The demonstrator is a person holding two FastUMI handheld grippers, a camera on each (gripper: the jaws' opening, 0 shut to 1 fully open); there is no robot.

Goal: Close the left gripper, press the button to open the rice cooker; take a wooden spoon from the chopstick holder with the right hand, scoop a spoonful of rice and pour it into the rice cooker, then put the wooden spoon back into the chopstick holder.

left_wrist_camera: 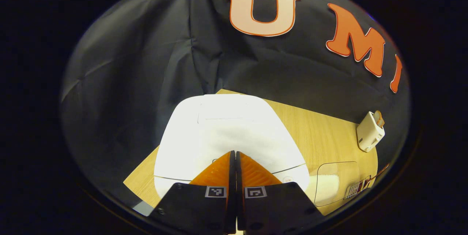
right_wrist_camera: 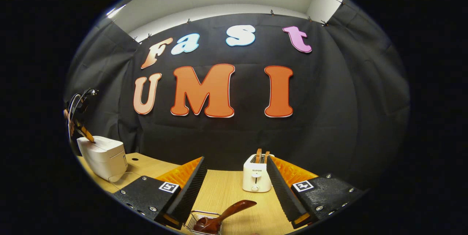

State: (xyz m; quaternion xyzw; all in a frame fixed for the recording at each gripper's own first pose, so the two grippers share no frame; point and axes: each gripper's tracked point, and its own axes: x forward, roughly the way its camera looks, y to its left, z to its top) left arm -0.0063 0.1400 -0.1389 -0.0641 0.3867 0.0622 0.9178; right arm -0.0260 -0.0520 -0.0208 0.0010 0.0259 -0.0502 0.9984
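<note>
The rice cooker [left_wrist_camera: 226, 132] was plain glossy white, bright under the light, and it stood on a table [left_wrist_camera: 321, 132] of pale wood with a fine straight grain. The left gripper [left_wrist_camera: 234, 162] had ribbed orange fingers [left_wrist_camera: 215, 173] — black bodies behind them, each with a small black-and-white square marker. The right gripper [right_wrist_camera: 234, 176] showed the same orange, with black ridged pads [right_wrist_camera: 193, 187] facing inward. Between them on the far side sat a white toaster [right_wrist_camera: 256, 178] with tan slices in its slots. The wooden spoon [right_wrist_camera: 223, 215] was a dark reddish brown, polished — it lay in a silvery wire chopstick holder [right_wrist_camera: 201, 220]. A clear container [left_wrist_camera: 334, 184] held white rice.
</note>
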